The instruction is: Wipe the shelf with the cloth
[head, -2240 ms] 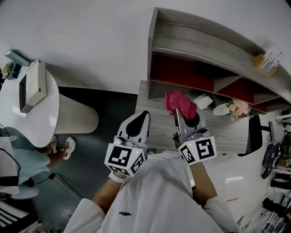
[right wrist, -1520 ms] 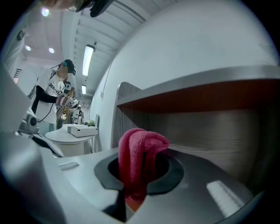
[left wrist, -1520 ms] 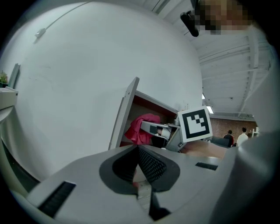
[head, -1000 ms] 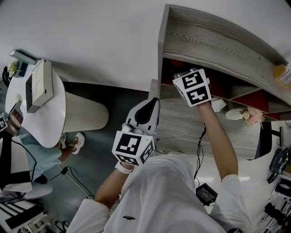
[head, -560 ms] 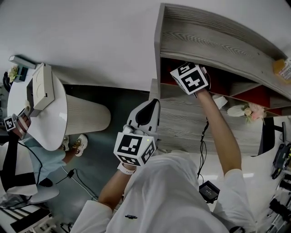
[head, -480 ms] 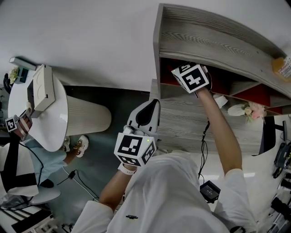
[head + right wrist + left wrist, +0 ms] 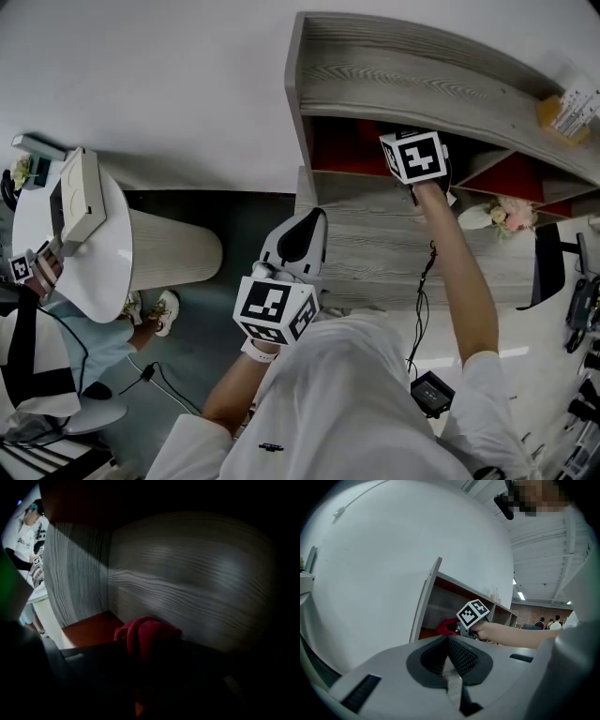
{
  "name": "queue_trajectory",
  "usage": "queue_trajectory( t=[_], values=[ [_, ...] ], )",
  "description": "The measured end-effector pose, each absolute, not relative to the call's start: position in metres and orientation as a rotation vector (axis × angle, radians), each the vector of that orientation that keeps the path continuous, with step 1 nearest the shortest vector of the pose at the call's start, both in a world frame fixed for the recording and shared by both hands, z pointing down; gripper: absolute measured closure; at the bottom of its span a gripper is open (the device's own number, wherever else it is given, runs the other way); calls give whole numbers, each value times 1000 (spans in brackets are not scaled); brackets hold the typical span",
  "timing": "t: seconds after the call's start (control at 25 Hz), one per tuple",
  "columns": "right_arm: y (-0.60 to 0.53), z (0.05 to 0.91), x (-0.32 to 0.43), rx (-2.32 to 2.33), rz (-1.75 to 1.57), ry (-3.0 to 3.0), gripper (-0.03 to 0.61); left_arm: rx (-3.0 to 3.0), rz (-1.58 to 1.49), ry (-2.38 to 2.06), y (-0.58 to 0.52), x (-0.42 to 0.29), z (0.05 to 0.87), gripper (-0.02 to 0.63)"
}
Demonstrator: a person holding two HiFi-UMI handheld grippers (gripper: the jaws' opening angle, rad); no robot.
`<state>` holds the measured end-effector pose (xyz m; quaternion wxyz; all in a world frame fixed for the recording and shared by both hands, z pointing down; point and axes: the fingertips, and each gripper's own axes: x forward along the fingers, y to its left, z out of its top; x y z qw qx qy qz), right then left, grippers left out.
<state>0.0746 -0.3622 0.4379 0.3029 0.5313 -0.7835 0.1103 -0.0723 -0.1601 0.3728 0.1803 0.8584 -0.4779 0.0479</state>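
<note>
The grey wooden shelf (image 7: pixel 403 80) has red-lined compartments. My right gripper (image 7: pixel 151 654) reaches into the upper left compartment; in the head view only its marker cube (image 7: pixel 415 155) shows, the jaws being hidden under the shelf board. It is shut on a red cloth (image 7: pixel 147 637), which presses low against the compartment's grey back wall (image 7: pixel 187 583) above the red floor (image 7: pixel 91 627). The left gripper view also catches the cloth (image 7: pixel 449 626) and the cube (image 7: pixel 472 613). My left gripper (image 7: pixel 306 232) is shut and empty, held in front of the lower shelf board's left end.
Dried flowers (image 7: pixel 506 216) and a white object (image 7: pixel 473 218) lie on the lower board to the right. A small box (image 7: pixel 561 110) sits on the shelf top. A round white table (image 7: pixel 84 258) with a box (image 7: pixel 73 192) and a person (image 7: pixel 33 323) are at left.
The right gripper carried the cloth from above the lower board into the compartment, then slid it from the left side toward the right. The left gripper stayed put.
</note>
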Motion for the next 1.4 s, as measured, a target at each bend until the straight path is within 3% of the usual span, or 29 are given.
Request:
queue_trajectory(
  t=[0.4, 1.12, 1.4],
  values=[
    [-347, 440, 168, 1832, 544, -1870, 508, 2463, 141, -1294, -150, -50, 372, 607],
    [-281, 445, 178, 2057, 738, -1790, 508, 2455, 110, -1297, -137, -59, 372, 607],
    [-277, 448, 151, 1950, 614, -1898, 508, 2466, 117, -1283, -137, -56, 373, 607]
  ],
)
